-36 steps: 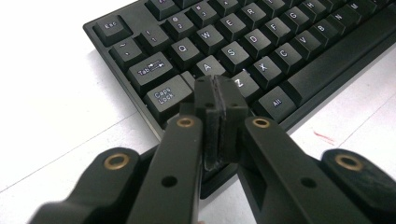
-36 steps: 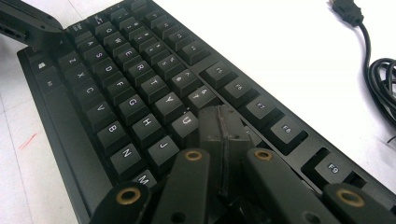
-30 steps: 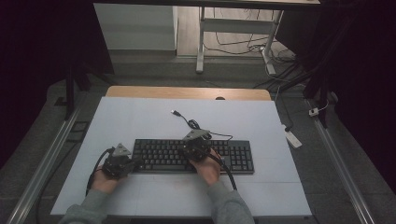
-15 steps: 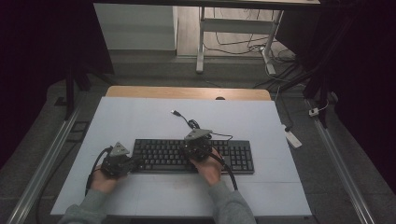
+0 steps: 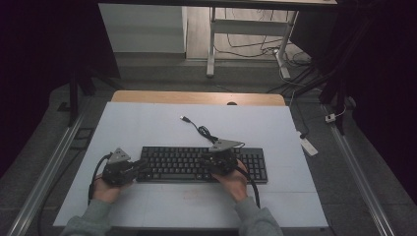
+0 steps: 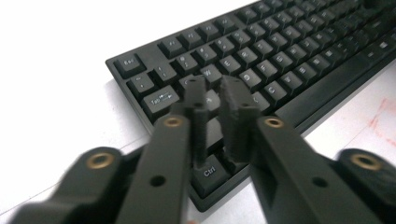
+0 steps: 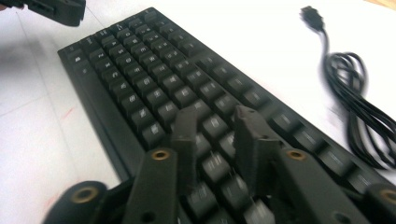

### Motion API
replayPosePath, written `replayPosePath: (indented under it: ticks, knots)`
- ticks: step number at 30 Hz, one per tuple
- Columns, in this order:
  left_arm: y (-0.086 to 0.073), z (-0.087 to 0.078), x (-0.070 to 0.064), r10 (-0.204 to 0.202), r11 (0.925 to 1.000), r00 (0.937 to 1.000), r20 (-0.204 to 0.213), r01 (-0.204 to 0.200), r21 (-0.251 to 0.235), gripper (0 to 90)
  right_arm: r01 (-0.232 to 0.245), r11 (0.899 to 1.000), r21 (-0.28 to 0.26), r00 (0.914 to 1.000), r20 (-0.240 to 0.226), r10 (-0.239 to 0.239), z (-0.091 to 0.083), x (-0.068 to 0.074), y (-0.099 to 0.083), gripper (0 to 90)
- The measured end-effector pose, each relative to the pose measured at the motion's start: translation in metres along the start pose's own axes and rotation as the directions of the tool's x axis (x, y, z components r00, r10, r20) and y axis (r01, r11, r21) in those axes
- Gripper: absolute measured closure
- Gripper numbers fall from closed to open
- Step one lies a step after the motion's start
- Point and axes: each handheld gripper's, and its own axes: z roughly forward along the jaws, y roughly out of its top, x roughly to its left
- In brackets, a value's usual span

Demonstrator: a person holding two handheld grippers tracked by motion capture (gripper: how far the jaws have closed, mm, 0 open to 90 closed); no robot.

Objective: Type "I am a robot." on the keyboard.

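Black keyboard (image 5: 201, 164) flat on the table (image 5: 147, 123), beneath both: left hand-held gripper (image 6: 215, 93) over its Ctrl corner, jaws slightly apart; right hand-held gripper (image 7: 215, 122) above mid keys, jaws apart, empty. Probably rigid, light, keys delicate; best taken by end edges.

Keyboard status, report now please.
Left hand-held gripper over the keyboard left end, jaws slightly apart, empty. Right hand-held gripper over mid keys, open. USB cable loose behind.
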Motion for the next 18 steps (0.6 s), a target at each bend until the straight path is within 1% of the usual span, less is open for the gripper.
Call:
replayPosePath:
  ticks: [1, 2, 3, 6, 8, 11, 16, 18]
  knots:
    - [0.0, 0.0, 0.0, -0.004, 1.0, 1.0, 0.006, 0.004, -0.006, 74.3, -0.003, 1.0, 0.0, 1.0, 0.005, 0.003, -0.006, -0.001, -0.003, 66.2]
    - [0.0, 0.0, 0.0, -0.004, 1.0, 1.0, 0.006, 0.004, -0.006, 71.4, -0.003, 1.0, 0.0, 1.0, 0.005, 0.003, -0.006, -0.001, -0.003, 66.2]
    - [0.0, -0.001, 0.001, -0.007, 0.9999, 0.9999, 0.009, 0.007, -0.009, 68.1, -0.013, 1.0, -0.007, 0.9997, 0.019, 0.013, -0.019, -0.005, -0.009, 63.5]
    - [0.001, -0.002, 0.001, -0.018, 0.9996, 0.9997, 0.017, 0.018, -0.023, 62.5, -0.024, 1.0, -0.013, 0.9991, 0.033, 0.025, -0.035, -0.009, -0.019, 61.5]
    - [0.001, -0.003, 0.001, -0.016, 0.9995, 0.9997, 0.018, 0.017, -0.027, 59.3, -0.027, 1.0, -0.015, 0.9988, 0.042, 0.028, -0.046, -0.012, -0.026, 60.6]
    - [0.002, -0.003, 0.001, -0.018, 0.9992, 0.9995, 0.027, 0.019, -0.037, 53.9, -0.03, 0.999, -0.012, 0.9972, 0.067, 0.031, -0.065, -0.018, -0.039, 59.7]
    - [0.004, -0.003, -0.002, -0.005, 0.9993, 0.9996, 0.027, 0.006, -0.038, 44.7, -0.038, 0.999, -0.031, 0.9949, 0.093, 0.041, -0.088, -0.024, -0.055, 58.6]
    - [0.005, -0.003, -0.003, -0.005, 0.9993, 0.9996, 0.029, 0.006, -0.038, 42.4, -0.039, 0.998, -0.042, 0.9945, 0.095, 0.043, -0.094, -0.025, -0.059, 58.4]
